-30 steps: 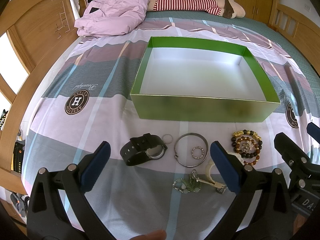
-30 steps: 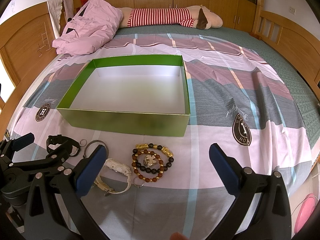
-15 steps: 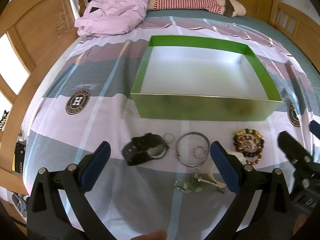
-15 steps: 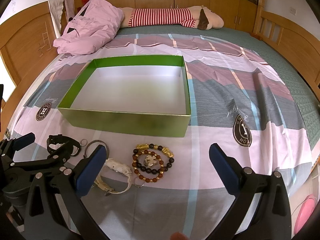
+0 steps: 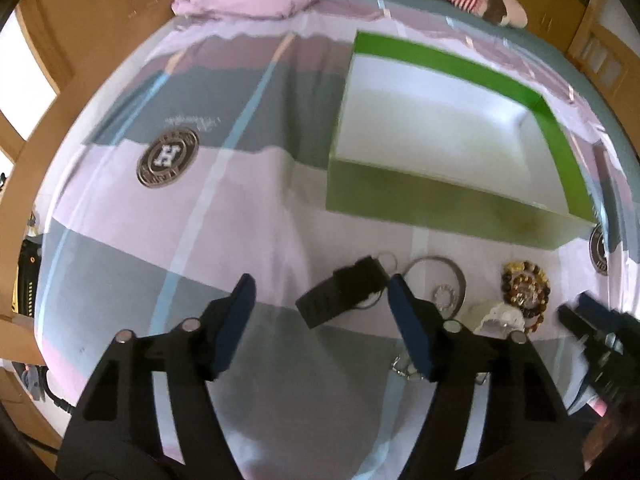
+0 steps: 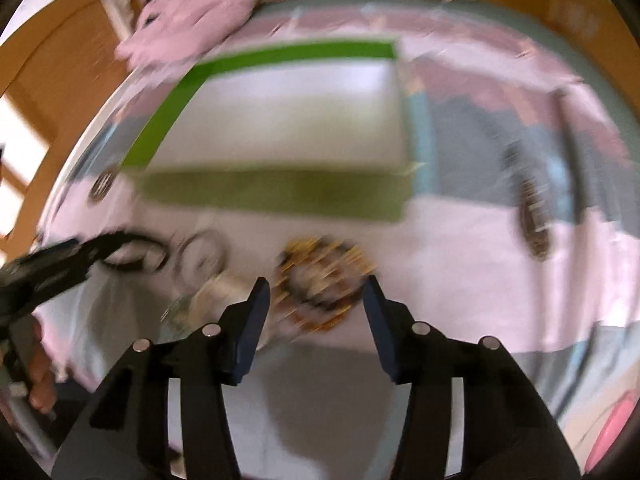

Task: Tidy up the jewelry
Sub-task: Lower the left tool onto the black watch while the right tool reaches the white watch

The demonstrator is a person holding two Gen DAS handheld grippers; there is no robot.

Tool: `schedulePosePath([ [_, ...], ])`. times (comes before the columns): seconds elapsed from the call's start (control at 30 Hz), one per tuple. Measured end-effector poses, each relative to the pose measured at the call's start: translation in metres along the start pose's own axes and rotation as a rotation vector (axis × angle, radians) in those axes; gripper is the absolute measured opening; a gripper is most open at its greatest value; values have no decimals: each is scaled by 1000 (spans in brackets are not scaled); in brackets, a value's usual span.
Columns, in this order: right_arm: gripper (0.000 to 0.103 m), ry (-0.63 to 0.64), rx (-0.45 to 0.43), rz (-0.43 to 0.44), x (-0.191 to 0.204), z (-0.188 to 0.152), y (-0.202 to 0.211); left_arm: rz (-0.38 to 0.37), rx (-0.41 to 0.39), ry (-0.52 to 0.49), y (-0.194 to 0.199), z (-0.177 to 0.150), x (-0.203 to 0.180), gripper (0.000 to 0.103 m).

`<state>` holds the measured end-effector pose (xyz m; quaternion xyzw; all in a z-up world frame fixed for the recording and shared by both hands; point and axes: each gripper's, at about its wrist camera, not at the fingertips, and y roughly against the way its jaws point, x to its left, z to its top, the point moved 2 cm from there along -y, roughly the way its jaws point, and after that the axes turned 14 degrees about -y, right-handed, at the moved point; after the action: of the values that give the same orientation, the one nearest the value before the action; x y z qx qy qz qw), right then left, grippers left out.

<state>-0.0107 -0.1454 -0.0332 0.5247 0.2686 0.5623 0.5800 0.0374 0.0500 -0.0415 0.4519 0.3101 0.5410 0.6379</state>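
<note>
Bangle [image 5: 436,280] and white watch [image 5: 498,317] crowd black watch [image 5: 346,290] beside box [image 5: 448,208].

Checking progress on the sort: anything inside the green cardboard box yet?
No. The green cardboard box shows only its bare white floor in the left wrist view, while the black wristwatch lies outside on the bedspread.

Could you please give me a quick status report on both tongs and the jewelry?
Left tongs open at black watch. Right tongs open at beaded bracelets. Green box holds nothing. Nothing blocking.
</note>
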Motion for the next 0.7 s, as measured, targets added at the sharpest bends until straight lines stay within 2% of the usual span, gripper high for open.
schedulePosePath([
  [0.1, 51, 39, 40, -16, 12, -9, -15, -1, 21, 12, -5, 0, 1, 69],
  [0.2, 51, 37, 71, -25, 15, -11, -26, 3, 35, 36, -8, 0, 7, 76],
  [0.27, 51, 30, 83, -43, 15, -12, -33, -1, 48, 55, -11, -1, 12, 78],
  [0.33, 42, 29, 82, -58, 14, -13, -36, -2, 66, 69, -15, -1, 15, 78],
  [0.37, 24, 25, 83, -44, 14, -15, -36, 1, 76, 74, -18, -1, 17, 78],
  [0.4, 13, 21, 85, -31, 14, -16, -35, 1, 90, 79, -22, -2, 18, 78],
  [0.47, 5, -3, 79, -4, 10, -13, -28, -8, 105, 92, -25, -4, 21, 78],
  [0.7, 5, -72, 37, 6, -10, -2, -11, -31, 105, 128, -26, -4, 28, 79],
])
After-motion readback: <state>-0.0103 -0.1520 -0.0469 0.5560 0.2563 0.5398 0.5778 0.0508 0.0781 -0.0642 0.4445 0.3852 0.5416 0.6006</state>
